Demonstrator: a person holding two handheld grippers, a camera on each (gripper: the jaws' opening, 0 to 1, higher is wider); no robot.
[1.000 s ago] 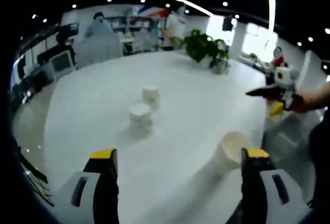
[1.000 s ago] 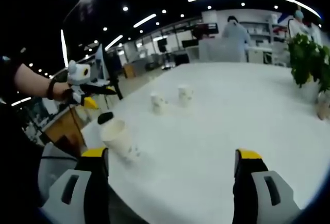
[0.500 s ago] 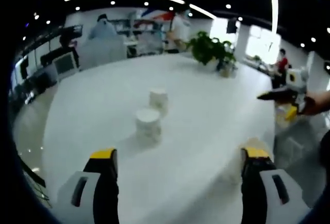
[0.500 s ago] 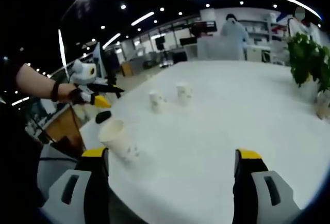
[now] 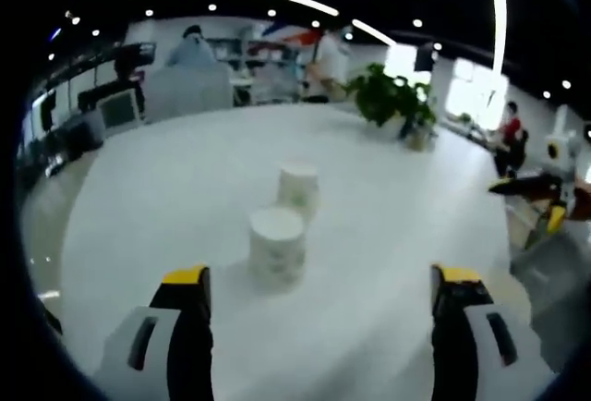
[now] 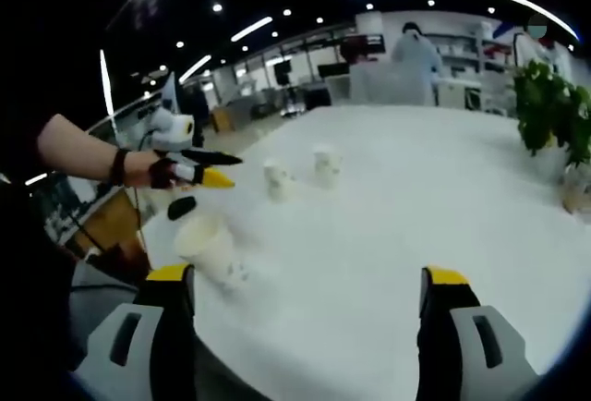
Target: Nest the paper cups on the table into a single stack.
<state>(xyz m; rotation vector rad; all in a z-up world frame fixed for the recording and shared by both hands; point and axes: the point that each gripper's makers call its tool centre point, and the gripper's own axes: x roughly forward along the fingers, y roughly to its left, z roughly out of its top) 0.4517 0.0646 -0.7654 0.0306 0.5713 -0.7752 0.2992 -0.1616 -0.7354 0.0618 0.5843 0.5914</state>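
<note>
Left gripper view: two inverted paper cups are seen mid-frame on the white table; the left gripper is spread wide, empty.
Right gripper view: a third cup is seen lower left, mouth up; the right gripper is held apart, empty.
Handling: judged light, crushable; walls are best pinched gently.

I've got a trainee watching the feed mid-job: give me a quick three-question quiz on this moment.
1. True or false: the cups are already nested in one stack.
2. How many cups stand on the table?
3. Which cup sits nearest the table's edge? A: near cup. B: middle cup. C: far cup.

Key
1. False: all three stand apart.
2. Three.
3. A. It stands by the left gripper, whose own view shows the middle cup and far cup ahead. The right gripper is open and empty.
</note>
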